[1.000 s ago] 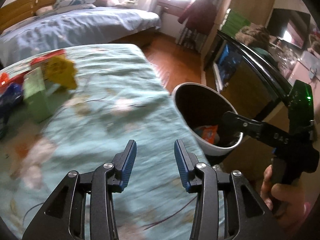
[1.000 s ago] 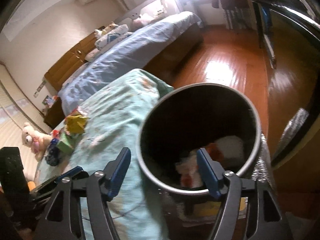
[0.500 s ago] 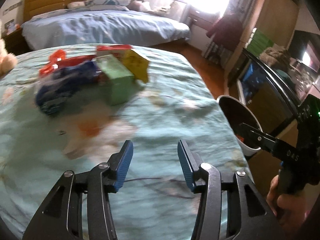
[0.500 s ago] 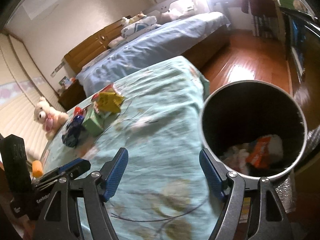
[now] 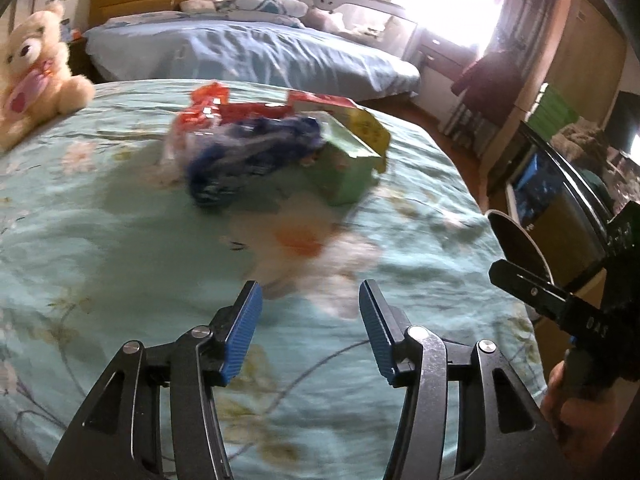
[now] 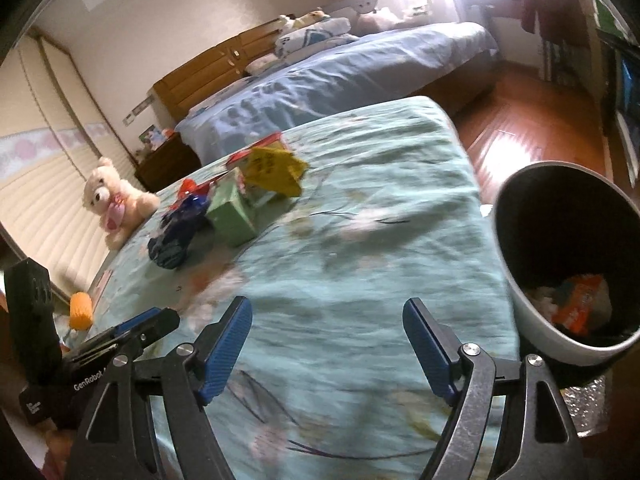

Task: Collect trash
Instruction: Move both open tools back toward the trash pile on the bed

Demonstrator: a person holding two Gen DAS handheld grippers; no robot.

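Observation:
A pile of trash lies on the teal flowered bedspread (image 5: 120,248): a blue crumpled wrapper (image 5: 248,160), a green box (image 5: 344,168), a yellow packet (image 5: 370,130) and red wrappers (image 5: 224,110). The pile also shows in the right wrist view: blue wrapper (image 6: 176,232), green box (image 6: 232,216), yellow packet (image 6: 272,172). My left gripper (image 5: 310,328) is open and empty, short of the pile. My right gripper (image 6: 328,344) is open and empty over the bedspread. The round bin (image 6: 520,304) stands at the bed's right edge with orange and white trash (image 6: 576,304) inside.
A teddy bear (image 5: 36,68) sits at the bed's far left, also seen in the right wrist view (image 6: 116,200). An orange roll (image 6: 80,310) lies at the left edge. A second bed with blue covers (image 5: 256,52) stands behind. A dark cabinet (image 5: 560,184) is on the right.
Both grippers have swung left, away from the bin and toward the trash pile. The pile is now closer and more central. Both stay open and empty.

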